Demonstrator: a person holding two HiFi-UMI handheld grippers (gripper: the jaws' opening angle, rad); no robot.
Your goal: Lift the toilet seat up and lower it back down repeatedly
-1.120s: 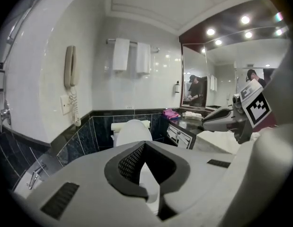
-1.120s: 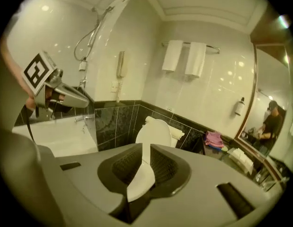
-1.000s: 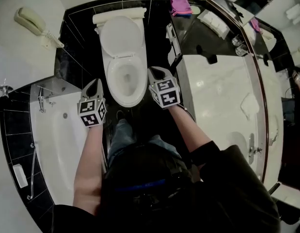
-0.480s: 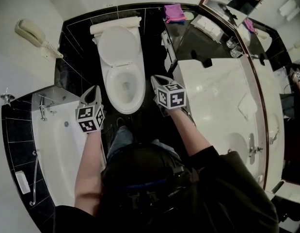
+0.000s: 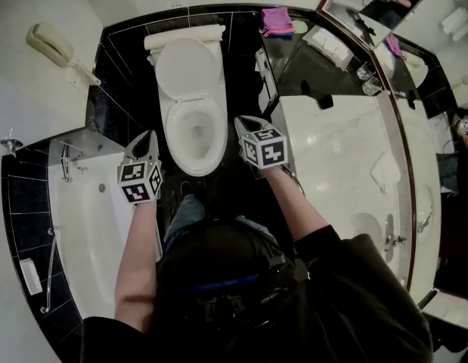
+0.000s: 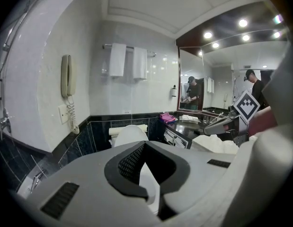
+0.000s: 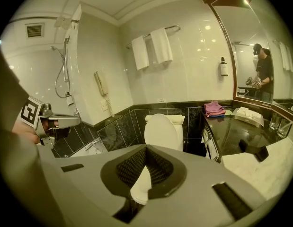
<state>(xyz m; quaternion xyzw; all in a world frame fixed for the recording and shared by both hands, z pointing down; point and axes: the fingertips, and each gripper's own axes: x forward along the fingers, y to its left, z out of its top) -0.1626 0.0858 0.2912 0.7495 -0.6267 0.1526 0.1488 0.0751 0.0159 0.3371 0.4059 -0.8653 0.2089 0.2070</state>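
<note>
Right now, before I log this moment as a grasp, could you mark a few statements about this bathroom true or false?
1. The toilet lid stands raised, leaving the bowl open. True.
2. The right gripper is clamped on the toilet. False: its jaws are shut on nothing, and it is beside the bowl, apart from it.
3. A pink cloth lies on the dark counter. True.
4. The wall phone hangs on the mirror side. False: it hangs on the opposite wall, on the bathtub side.
</note>
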